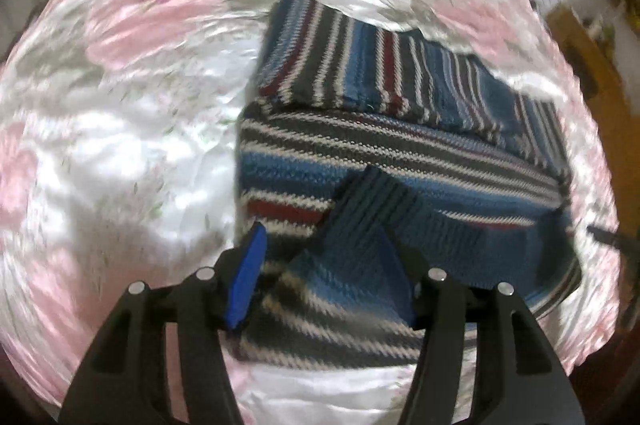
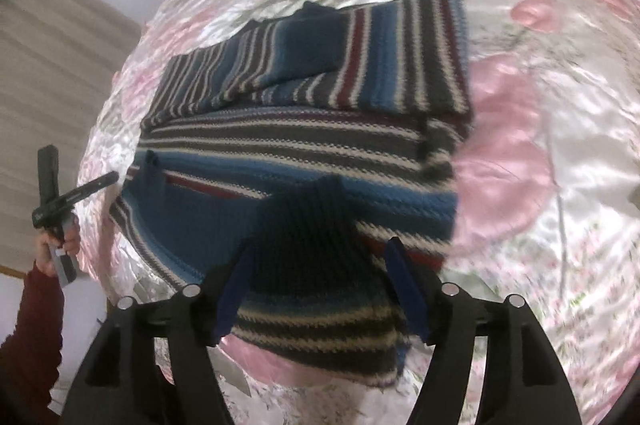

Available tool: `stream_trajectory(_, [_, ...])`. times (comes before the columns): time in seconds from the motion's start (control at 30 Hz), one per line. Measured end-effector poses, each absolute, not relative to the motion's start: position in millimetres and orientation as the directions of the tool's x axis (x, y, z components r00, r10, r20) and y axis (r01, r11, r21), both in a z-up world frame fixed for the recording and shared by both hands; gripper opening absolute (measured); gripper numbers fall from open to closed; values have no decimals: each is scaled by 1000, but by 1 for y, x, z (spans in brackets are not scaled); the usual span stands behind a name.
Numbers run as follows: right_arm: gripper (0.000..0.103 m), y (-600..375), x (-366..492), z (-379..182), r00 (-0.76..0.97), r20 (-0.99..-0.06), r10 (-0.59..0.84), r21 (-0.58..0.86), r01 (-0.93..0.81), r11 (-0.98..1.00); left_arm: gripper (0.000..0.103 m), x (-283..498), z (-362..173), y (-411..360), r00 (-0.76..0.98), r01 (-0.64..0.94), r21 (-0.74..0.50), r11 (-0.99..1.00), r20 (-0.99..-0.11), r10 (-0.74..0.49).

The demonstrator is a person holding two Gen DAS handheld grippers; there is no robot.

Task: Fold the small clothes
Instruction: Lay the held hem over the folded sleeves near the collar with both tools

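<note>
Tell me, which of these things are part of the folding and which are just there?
Part of the job:
striped sweater
left gripper
right gripper

Just there:
pink floral bedspread
wooden furniture
curtain

Sweater on the sheet, a gripper at each near corner.

The sweater (image 1: pixel 392 153) lies on the sheet (image 1: pixel 120 129), folded over itself, with a sleeve laid across its far part. A near corner of it rises between the fingers of the left gripper (image 1: pixel 324 285). In the right wrist view another near corner stands up between the fingers of the right gripper (image 2: pixel 316 289), and a hand (image 2: pixel 56 245) is at the sheet's left edge, beside the sweater.
</note>
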State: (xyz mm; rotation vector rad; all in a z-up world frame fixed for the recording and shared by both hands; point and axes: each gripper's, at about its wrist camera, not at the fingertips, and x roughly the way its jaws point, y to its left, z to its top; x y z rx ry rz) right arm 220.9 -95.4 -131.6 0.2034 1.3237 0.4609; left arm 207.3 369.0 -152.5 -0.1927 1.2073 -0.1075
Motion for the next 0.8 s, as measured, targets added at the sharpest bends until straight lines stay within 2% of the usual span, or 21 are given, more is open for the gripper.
stream_trajectory(0.07, [72, -89, 226, -136, 161, -889, 428, 390, -222, 894, 58, 218, -159, 361, 343, 34, -197, 980, -918, -196])
stream_trajectory(0.23, [73, -81, 239, -148, 125, -899, 420, 381, -247, 891, 60, 239, -174, 341, 292, 137, -220, 966, -923, -252])
stream_trajectory(0.53, [76, -73, 252, -167, 90, -899, 428, 388, -286, 876, 60, 250, -197, 328, 197, 207, -246, 947, -938, -287])
stream_trajectory(0.57, [76, -73, 254, -169, 87, -898, 430, 392, -284, 875, 56, 251, -198, 326, 194, 208, -244, 947, -939, -285])
stream_trajectory(0.6, [76, -73, 254, -171, 85, -898, 432, 395, -280, 875, 44, 251, -199, 326, 190, 208, -243, 947, -940, -283])
stream_trajectory(0.7, [76, -72, 254, -174, 81, -889, 450, 411, -287, 865, 22, 249, -197, 325, 171, 214, -285, 934, -931, -323])
stream_trajectory(0.8, [76, -70, 252, -174, 81, -889, 451, 408, -309, 859, 18, 241, -191, 317, 192, 251, -262, 932, -930, -313])
